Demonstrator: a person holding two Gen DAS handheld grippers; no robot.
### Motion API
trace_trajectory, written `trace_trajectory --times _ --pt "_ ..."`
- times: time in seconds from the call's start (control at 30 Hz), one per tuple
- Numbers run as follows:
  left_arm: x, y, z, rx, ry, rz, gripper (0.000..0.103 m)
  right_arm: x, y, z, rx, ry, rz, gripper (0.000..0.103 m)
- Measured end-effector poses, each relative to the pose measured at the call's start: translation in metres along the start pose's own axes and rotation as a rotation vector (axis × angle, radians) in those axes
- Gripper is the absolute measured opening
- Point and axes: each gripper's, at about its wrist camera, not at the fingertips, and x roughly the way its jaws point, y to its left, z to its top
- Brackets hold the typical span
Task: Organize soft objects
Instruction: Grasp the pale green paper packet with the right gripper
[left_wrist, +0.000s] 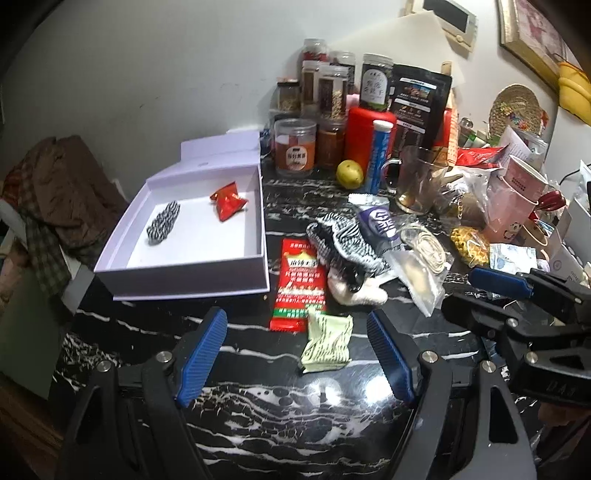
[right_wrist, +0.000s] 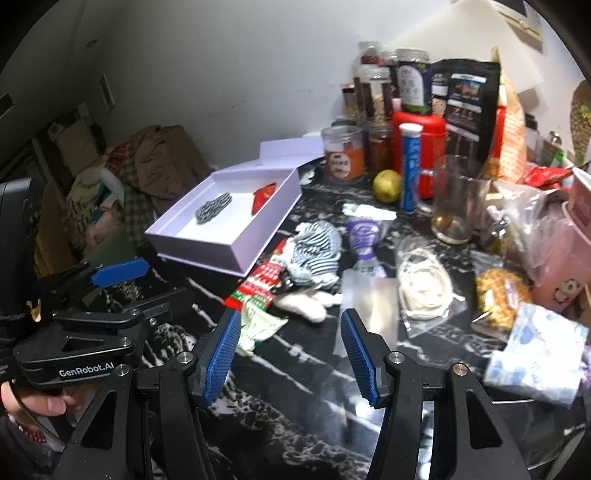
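The table (left_wrist: 280, 417) is glossy black marble-look stone with white veins. The box (left_wrist: 192, 284) is matt pale cardboard. The sock (left_wrist: 343, 236) is striped knit cloth, the red sachet (left_wrist: 297, 284) shiny foil, the mug (left_wrist: 417, 181) clear glass. Both grippers' pads (left_wrist: 201, 354) are ribbed blue rubber on matt black plastic

A pale lilac box (left_wrist: 192, 275) lies open at the desk's left, holding a rolled striped sock (left_wrist: 163, 222) and a crumpled red packet (left_wrist: 228, 200) (well apart). Just right of it, a striped sock (left_wrist: 343, 240) is heaped against a long red sachet (left_wrist: 300, 284) and a pale green packet (left_wrist: 327, 343).
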Motion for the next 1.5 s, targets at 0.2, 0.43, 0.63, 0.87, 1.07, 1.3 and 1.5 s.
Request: trace_trajectory --times 0.2,0.43,0.63,0.87,1.07,1.3,1.5 --pt "0.004 0.017 -0.011 -0.065 0.024 -0.009 0.078 0.02 0.009 -0.007 -0.013 0.034 0.042 0.066" --pt "0.008 0.037 -0.023 -0.116 0.047 0.025 0.078 0.056 0.022 -0.016 -0.043 0.106 0.087 0.08" --pt "0.011 0.052 -0.031 -0.144 0.064 0.047 0.078 0.084 0.037 -0.019 -0.087 0.144 0.076 0.089" --pt "0.015 0.064 -0.034 -0.165 0.072 0.076 0.078 0.112 0.049 -0.019 -0.106 0.183 0.054 0.089" --pt "0.018 0.07 -0.034 -0.185 0.074 0.074 0.078 0.13 0.049 -0.019 -0.065 0.23 0.014 0.087" --pt "0.021 0.07 -0.032 -0.19 0.075 0.064 0.078 0.128 0.048 -0.022 -0.113 0.225 -0.006 0.071" --pt "0.022 0.063 -0.031 -0.172 0.074 0.071 0.078 0.118 0.04 -0.025 -0.065 0.225 0.053 0.067"
